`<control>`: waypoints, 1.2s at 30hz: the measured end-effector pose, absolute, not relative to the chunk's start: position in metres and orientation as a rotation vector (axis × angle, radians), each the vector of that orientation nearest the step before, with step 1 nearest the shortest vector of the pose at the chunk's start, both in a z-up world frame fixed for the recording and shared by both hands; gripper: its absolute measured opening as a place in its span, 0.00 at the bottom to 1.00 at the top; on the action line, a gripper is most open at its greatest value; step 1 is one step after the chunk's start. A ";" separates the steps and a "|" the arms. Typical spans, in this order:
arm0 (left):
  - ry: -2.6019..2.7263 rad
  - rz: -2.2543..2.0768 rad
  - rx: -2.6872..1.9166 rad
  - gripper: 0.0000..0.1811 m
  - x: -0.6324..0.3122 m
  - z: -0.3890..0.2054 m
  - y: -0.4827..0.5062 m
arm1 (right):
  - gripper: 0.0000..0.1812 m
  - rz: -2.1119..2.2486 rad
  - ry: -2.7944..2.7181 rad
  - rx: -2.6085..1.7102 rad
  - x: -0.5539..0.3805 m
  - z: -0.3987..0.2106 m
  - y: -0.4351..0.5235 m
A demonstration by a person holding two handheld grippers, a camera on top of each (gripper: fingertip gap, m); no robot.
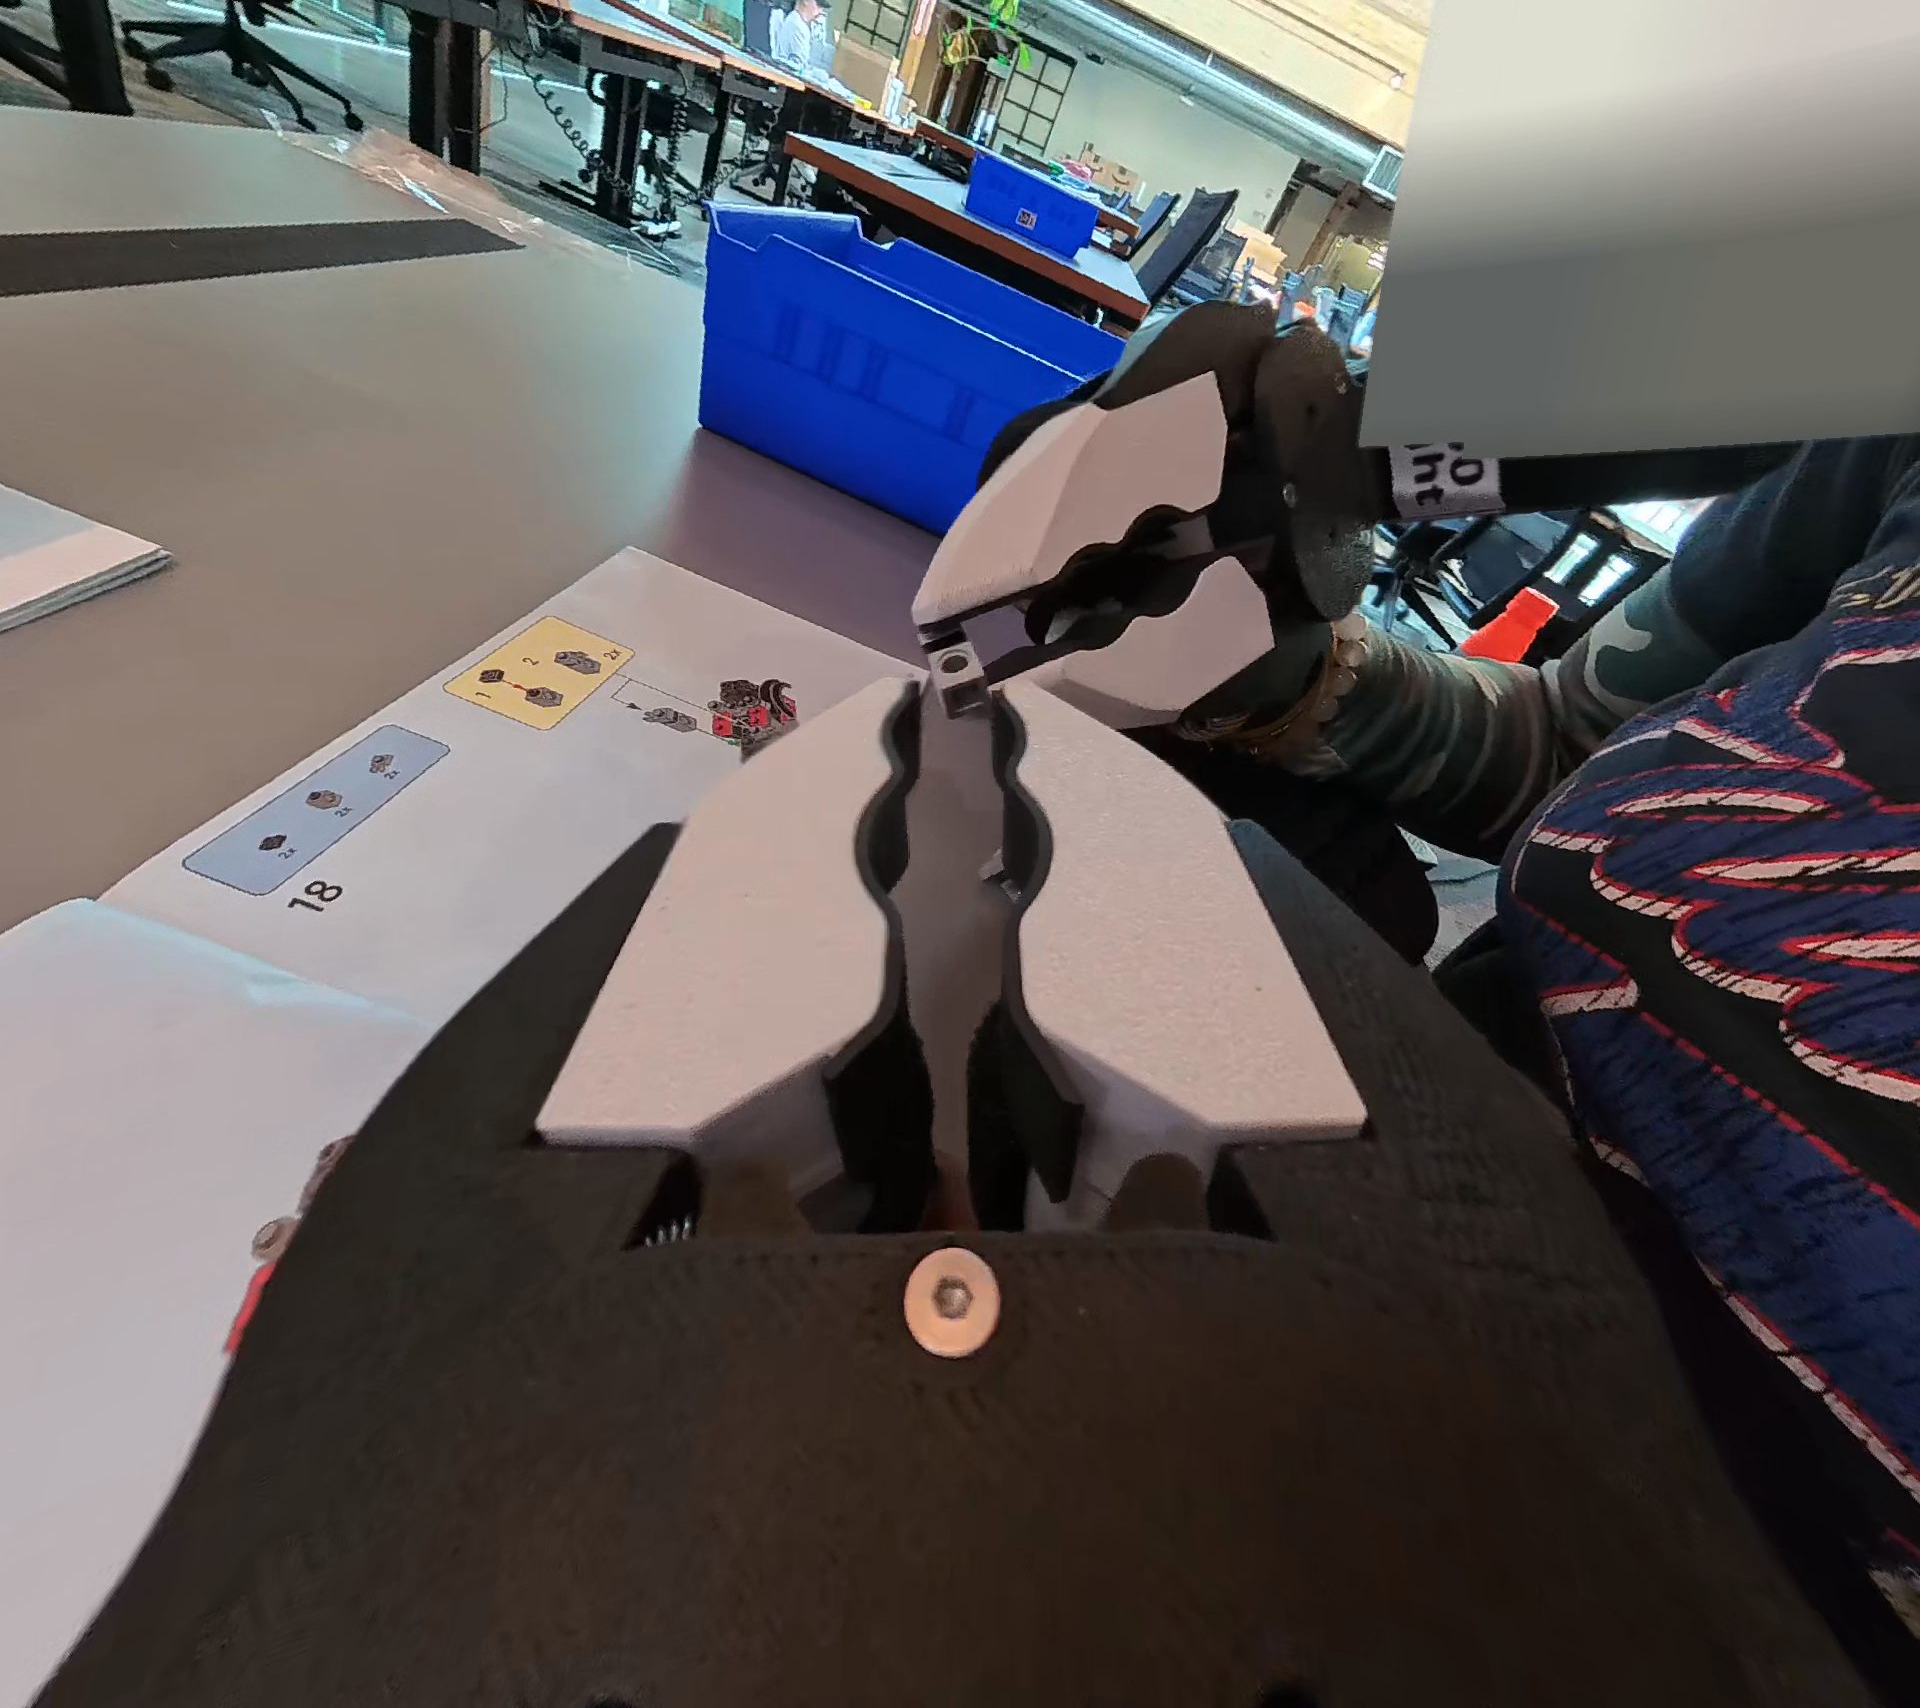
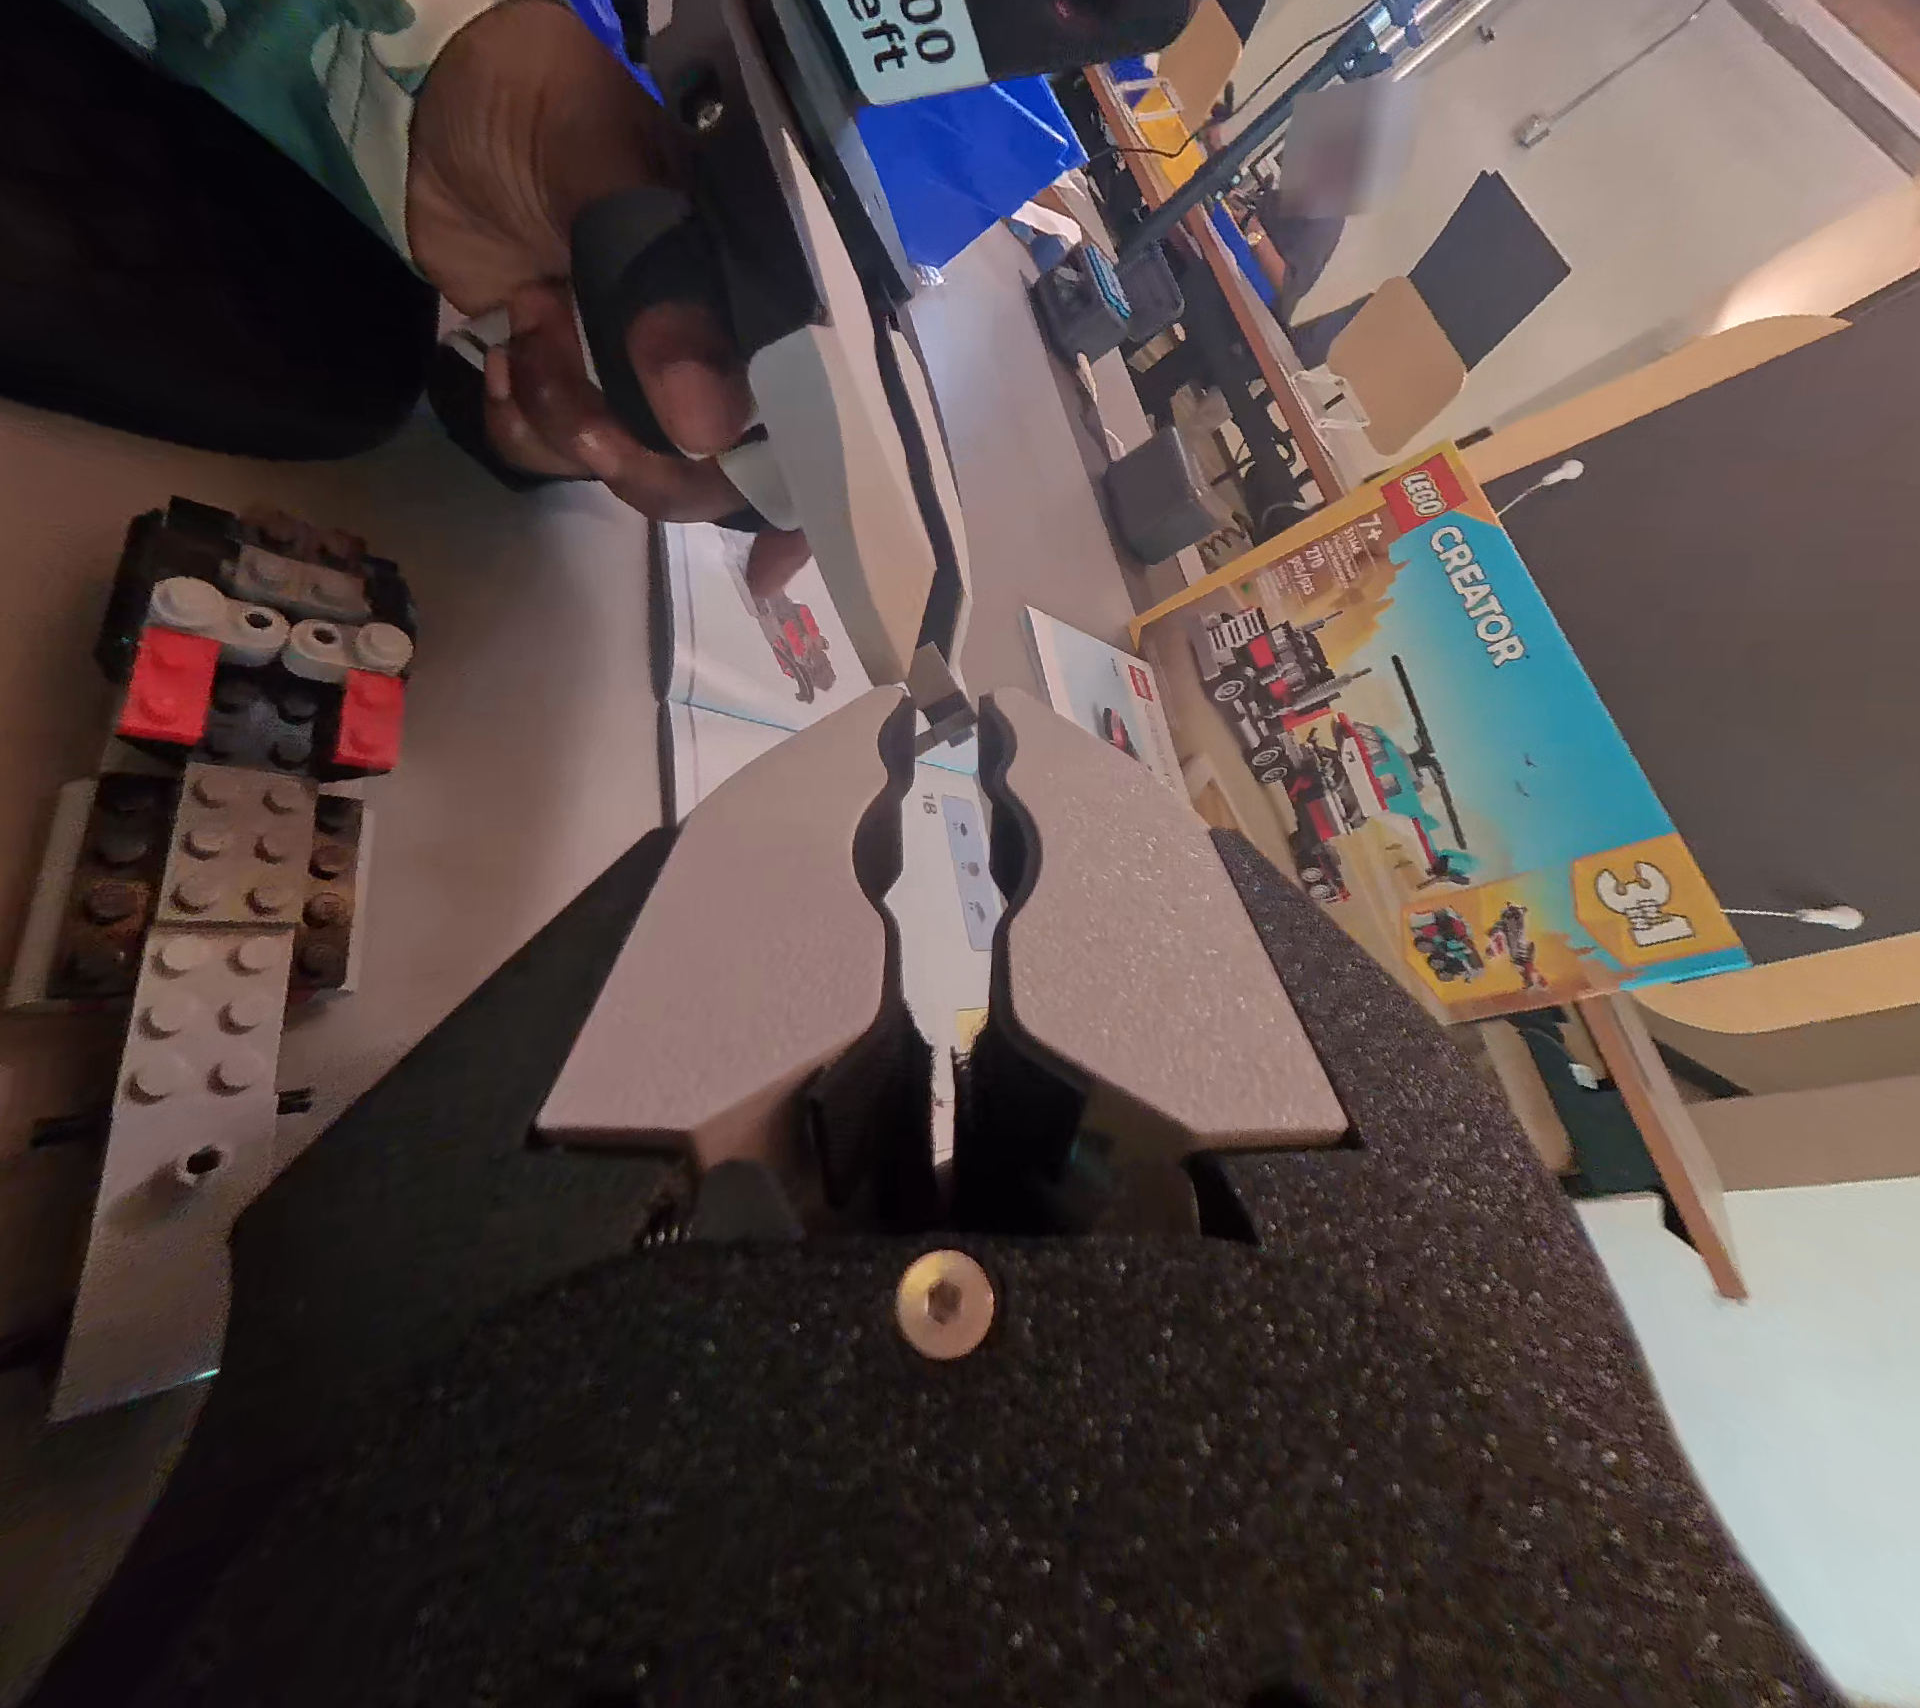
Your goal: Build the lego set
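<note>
Both tongs pinch 1 grey brick above the booklet edge.

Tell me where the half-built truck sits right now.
The half-built truck lies on the table at the left edge of the right wrist view, beside the open instruction booklet; the left wrist view doesn't show it.

Lower end of the lego build is cut off.
</note>
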State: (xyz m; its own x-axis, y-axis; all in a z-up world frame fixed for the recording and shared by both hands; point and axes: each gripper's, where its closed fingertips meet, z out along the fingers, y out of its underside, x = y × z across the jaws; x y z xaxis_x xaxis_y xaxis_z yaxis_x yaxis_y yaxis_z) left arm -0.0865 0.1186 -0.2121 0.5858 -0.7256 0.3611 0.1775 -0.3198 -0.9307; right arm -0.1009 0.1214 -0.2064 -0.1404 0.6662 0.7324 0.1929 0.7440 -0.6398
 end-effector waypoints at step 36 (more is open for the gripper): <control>0.606 -0.956 -1.584 0.13 -0.080 -0.206 0.106 | 0.04 1.784 -1.365 -1.014 -0.059 -0.158 0.129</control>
